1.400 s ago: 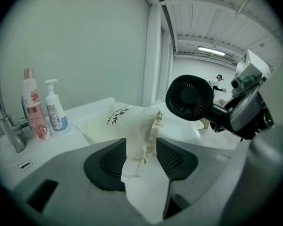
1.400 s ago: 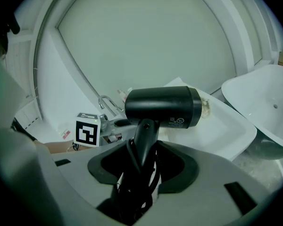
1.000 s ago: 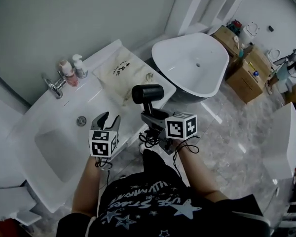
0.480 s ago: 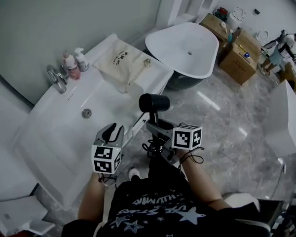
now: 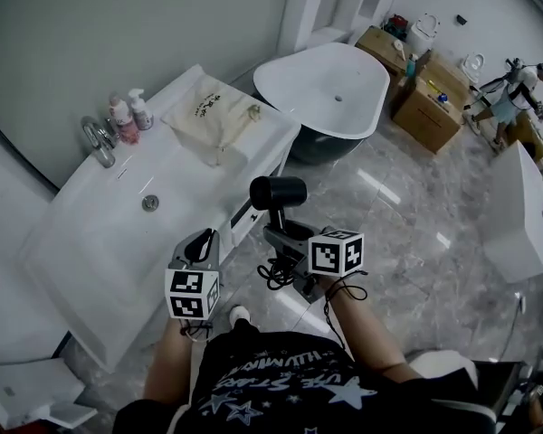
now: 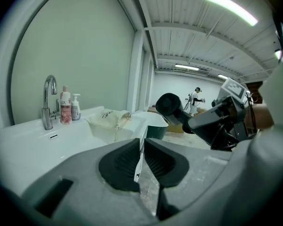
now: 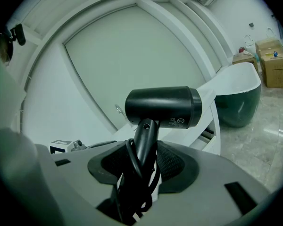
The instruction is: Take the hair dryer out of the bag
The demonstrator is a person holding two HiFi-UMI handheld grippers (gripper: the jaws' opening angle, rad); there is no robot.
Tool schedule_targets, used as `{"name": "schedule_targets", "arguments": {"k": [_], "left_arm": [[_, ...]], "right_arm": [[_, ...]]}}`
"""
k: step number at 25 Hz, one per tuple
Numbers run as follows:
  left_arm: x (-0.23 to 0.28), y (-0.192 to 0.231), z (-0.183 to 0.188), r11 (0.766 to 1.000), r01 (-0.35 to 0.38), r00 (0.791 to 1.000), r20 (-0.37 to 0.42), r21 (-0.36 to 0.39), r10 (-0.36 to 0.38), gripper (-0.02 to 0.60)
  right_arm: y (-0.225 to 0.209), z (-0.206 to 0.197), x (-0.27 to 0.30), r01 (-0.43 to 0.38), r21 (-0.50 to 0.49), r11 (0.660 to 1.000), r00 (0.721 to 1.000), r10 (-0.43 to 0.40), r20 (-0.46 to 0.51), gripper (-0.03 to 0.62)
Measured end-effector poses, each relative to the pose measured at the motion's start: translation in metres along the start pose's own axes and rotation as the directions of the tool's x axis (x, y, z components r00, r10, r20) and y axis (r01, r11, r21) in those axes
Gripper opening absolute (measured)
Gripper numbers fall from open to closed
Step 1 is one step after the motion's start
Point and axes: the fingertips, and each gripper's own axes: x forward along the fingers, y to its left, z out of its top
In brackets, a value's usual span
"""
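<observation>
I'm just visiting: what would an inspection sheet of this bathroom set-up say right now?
Surface: white washbasin counter along the wall.
Job's things: black hair dryer out of the cream cloth bag, which lies on the counter.
Clutter: two pump bottles beside the chrome tap.
Grippers: left gripper empty, fingers just closing, almost together; right gripper shut on the dryer's handle.
Cables: black cord looped at the handle.
Surroundings: white bathtub, cardboard boxes, marble floor, a distant person.

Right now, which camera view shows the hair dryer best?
Right gripper view: the hair dryer fills the centre, handle clamped in the right tool. Head view shows it small from above; left gripper view, small, off-centre.
</observation>
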Motion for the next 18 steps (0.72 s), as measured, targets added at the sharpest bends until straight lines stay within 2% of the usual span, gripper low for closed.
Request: {"name": "schedule_targets", "arguments": {"k": [10,18], "left_arm": [[-0.039,-0.071,-0.023,1.0,-0.02,1.0,-0.024,0.006,0.02,0.031],[-0.085,-0.115,-0.035,0.996,-0.089,0.996,0.006,0.01,0.089,0.031]], "right_arm": [[0.007,-0.038,-0.058,-0.036,-0.043,0.998,0.999,0.035,-0.038,0.186],[0.021,-0.075,-0.109,-0.056,-0.078,0.995,0.997,0.051,-0.06,0.186]]}}
